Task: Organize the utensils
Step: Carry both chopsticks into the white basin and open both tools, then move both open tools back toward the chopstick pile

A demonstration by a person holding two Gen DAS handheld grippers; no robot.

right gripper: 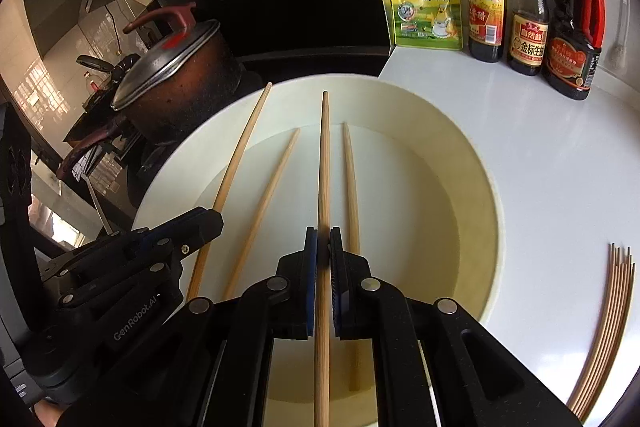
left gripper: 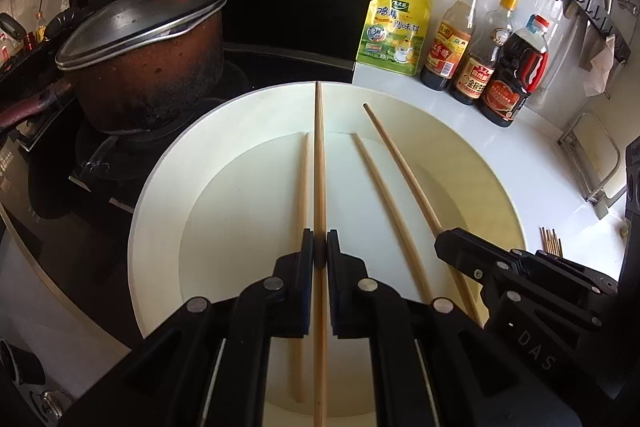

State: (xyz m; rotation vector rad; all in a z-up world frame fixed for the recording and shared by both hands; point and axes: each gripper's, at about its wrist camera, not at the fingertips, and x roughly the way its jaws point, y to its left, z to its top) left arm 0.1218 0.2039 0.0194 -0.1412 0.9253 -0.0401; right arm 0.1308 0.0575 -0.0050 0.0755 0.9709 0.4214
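A large white plate (left gripper: 160, 211) lies on the counter with two wooden chopsticks lying in it (left gripper: 303, 187) (left gripper: 380, 195). My left gripper (left gripper: 320, 247) is shut on a chopstick (left gripper: 319, 155) and holds it over the plate. My right gripper (right gripper: 323, 247) is shut on another chopstick (right gripper: 324, 163) above the plate; it shows at the right of the left wrist view (left gripper: 452, 247). The left gripper shows at the left of the right wrist view (right gripper: 208, 223) with its chopstick (right gripper: 240, 151). The two loose chopsticks also show there (right gripper: 272, 179) (right gripper: 350, 179).
A lidded brown pot (left gripper: 148, 67) sits on the black stove to the left. A yellow seasoning pouch (left gripper: 396, 31) and three sauce bottles (left gripper: 476, 47) stand behind the plate. A bundle of chopsticks (right gripper: 616, 287) lies on the white counter at the right.
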